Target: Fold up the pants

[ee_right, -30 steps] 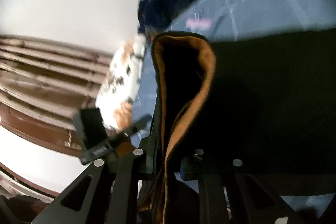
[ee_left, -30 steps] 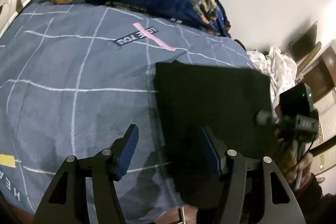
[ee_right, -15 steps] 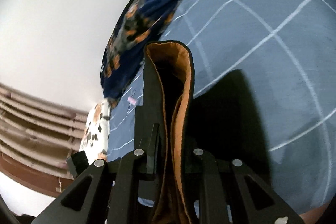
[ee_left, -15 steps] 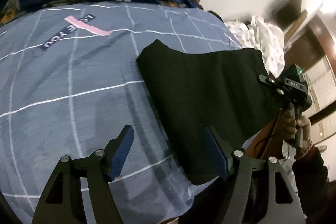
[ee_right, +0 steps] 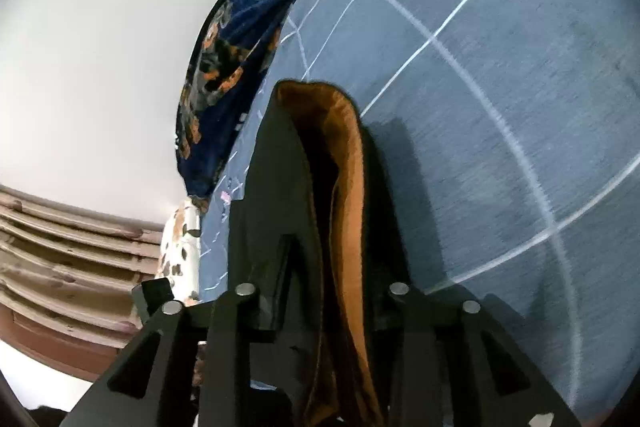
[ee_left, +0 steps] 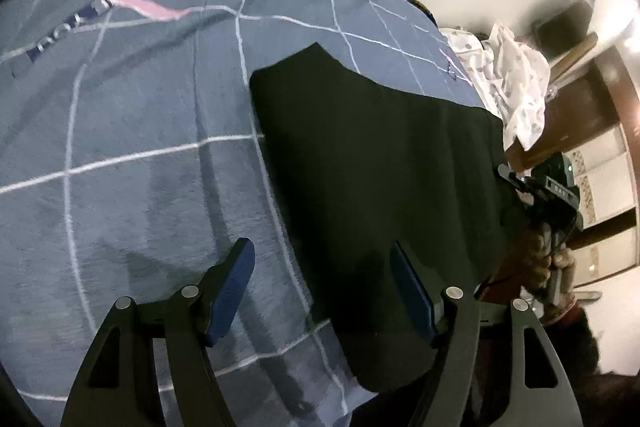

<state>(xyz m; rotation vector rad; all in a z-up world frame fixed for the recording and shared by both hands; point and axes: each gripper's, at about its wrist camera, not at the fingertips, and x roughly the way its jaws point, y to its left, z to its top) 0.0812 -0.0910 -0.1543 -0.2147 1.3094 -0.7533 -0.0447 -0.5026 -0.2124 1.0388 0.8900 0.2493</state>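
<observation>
Right wrist view: the right gripper (ee_right: 320, 311) is letting go. A second ago its jaws were nipped tight on the edge of the black pants (ee_right: 280, 195), the orange lining (ee_right: 344, 211) bunched between them; now the jaws are opening, the fold standing loose in the gap. In the left wrist view the pants (ee_left: 380, 167) lie flat as a dark slab on the blue grid bedspread (ee_left: 140, 147), near its edge, where half a second back that end hung lifted. The left gripper (ee_left: 324, 291) hangs wide open and empty, one finger (ee_left: 412, 291) over the cloth. I'd judge this fold laid down, with smoothing or another fold to come.
</observation>
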